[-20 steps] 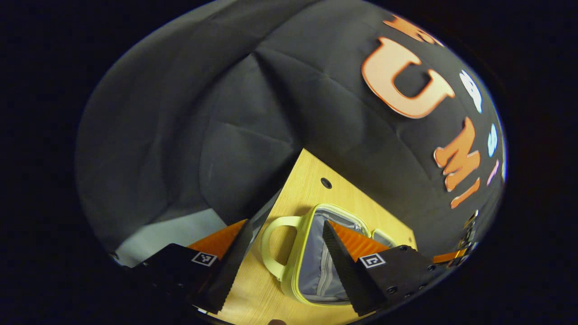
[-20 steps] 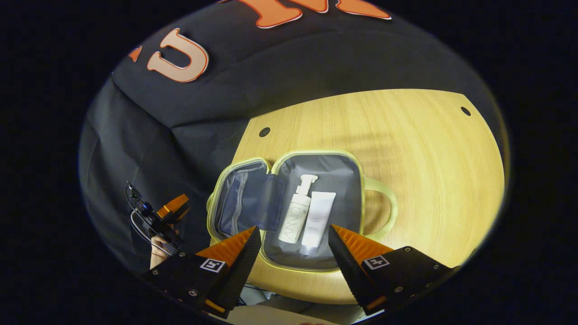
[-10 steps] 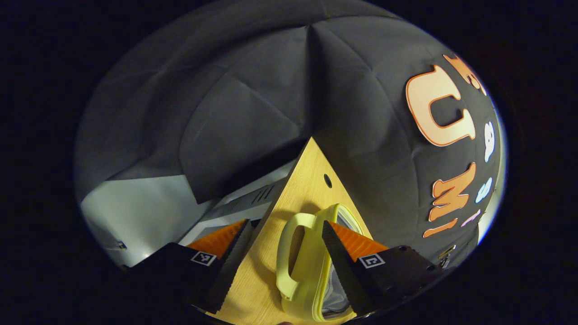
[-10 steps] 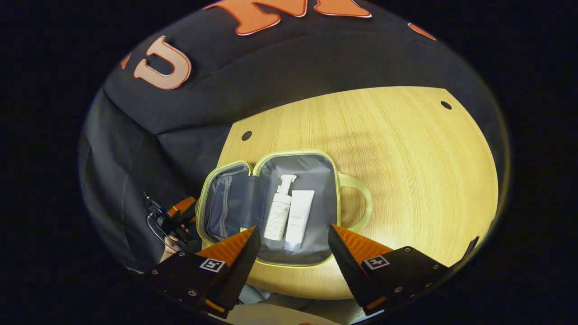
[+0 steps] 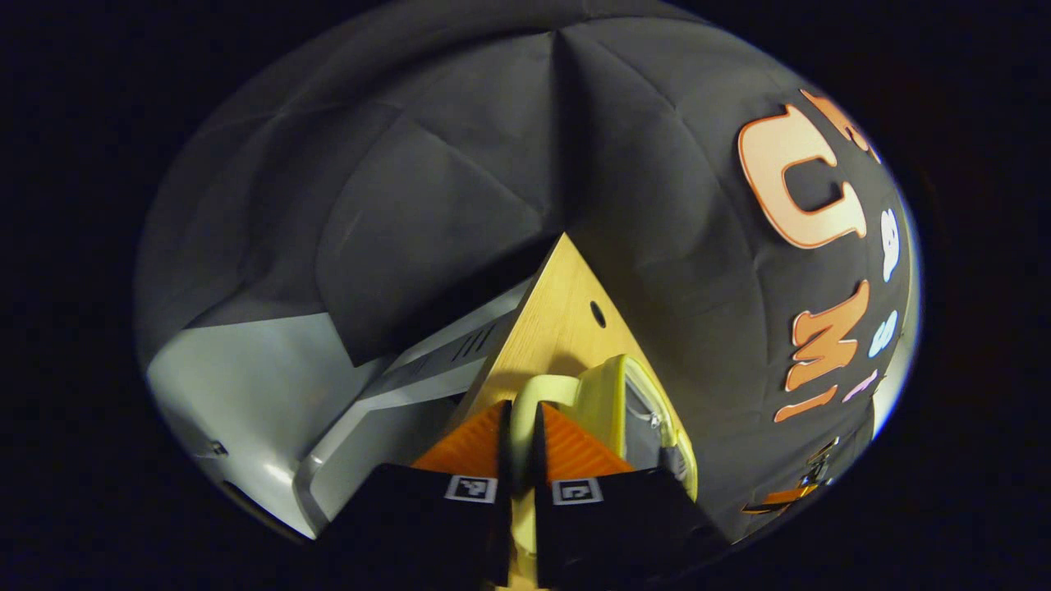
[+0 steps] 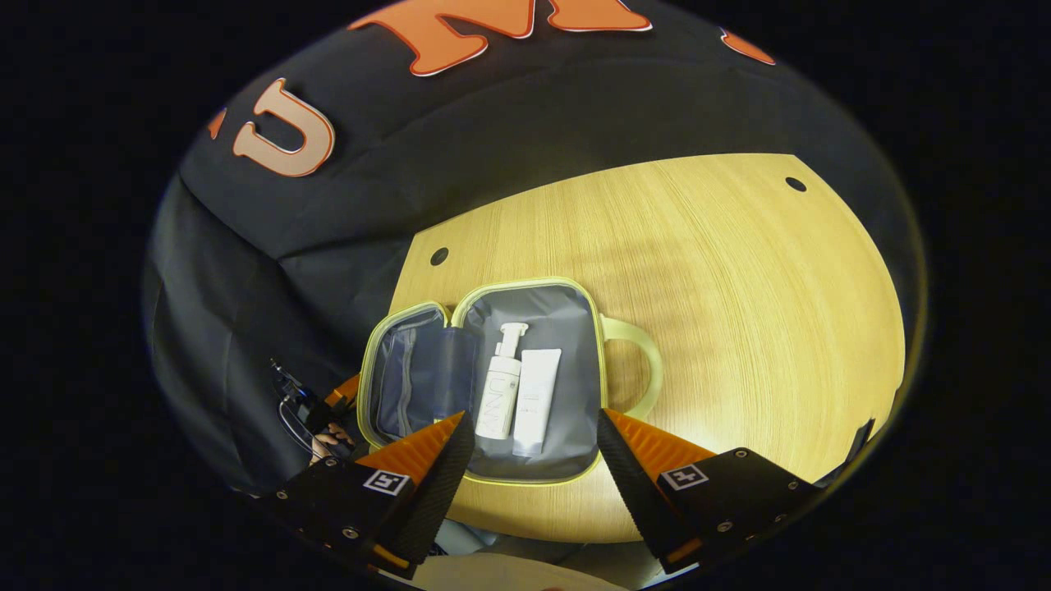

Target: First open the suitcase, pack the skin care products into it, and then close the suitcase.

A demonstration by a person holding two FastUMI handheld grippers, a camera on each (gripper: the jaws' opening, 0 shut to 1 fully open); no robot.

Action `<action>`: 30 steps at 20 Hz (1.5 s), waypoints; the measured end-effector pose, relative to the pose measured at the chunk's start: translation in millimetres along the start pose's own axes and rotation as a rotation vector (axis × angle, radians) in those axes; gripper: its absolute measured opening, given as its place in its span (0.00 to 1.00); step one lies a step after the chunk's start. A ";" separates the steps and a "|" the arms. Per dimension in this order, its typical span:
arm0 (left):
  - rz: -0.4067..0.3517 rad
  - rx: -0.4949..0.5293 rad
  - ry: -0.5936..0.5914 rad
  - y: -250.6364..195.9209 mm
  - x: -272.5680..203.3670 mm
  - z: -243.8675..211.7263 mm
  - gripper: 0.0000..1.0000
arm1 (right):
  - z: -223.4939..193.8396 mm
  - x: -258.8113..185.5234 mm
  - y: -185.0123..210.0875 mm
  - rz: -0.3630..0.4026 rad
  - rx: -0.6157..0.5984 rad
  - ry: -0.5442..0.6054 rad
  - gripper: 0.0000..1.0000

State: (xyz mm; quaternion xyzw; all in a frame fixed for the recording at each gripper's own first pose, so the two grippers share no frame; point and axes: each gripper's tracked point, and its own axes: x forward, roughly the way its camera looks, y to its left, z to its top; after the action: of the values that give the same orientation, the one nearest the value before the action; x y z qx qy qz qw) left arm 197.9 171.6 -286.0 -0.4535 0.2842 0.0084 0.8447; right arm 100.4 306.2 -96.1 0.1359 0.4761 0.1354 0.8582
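Observation:
A pale yellow suitcase [image 6: 580,373] lies open on the wooden table [image 6: 739,287], grey lining up. In its right half lie a white pump bottle [image 6: 499,394] and a white tube [image 6: 534,400] side by side. My right gripper [image 6: 534,460] hovers open above the case's near edge, holding nothing. At the case's left side, the left gripper [image 6: 316,410] is held by a hand. In the left gripper view, my left gripper [image 5: 521,427] is shut on the lid's yellow handle [image 5: 546,390], with the lid half [image 5: 603,402] tilted just beyond.
The table's right half is bare wood with a small dark hole [image 6: 795,184] near its far corner and another hole [image 6: 439,256] behind the case. A pale grey frame [image 5: 386,410] runs below the table's left edge [image 5: 525,328]. Black cloth walls surround the table.
My left gripper went from open beside the lid's handle to shut on it. The right gripper has drawn back slightly and stays open.

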 end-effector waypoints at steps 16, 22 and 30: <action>0.131 0.616 -0.055 -236.4 -106.0 3.3 0.05 | 27.4 -30.5 -26.1 0.108 -0.066 -0.098 0.96; 0.150 0.762 -0.070 -341.8 -109.5 -53.6 0.06 | 62.8 -74.3 -85.6 0.124 -0.111 -0.230 0.96; 0.164 0.909 -0.029 -437.5 -66.5 -161.6 0.06 | 107.3 -149.0 -173.8 0.067 -0.154 -0.409 0.96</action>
State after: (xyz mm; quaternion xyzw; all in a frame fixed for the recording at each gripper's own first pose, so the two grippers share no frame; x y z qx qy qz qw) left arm 184.8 -194.2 10.5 -0.0128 0.2822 -0.0438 0.9583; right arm 134.0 80.1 12.0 0.1104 0.2758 0.1694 0.9397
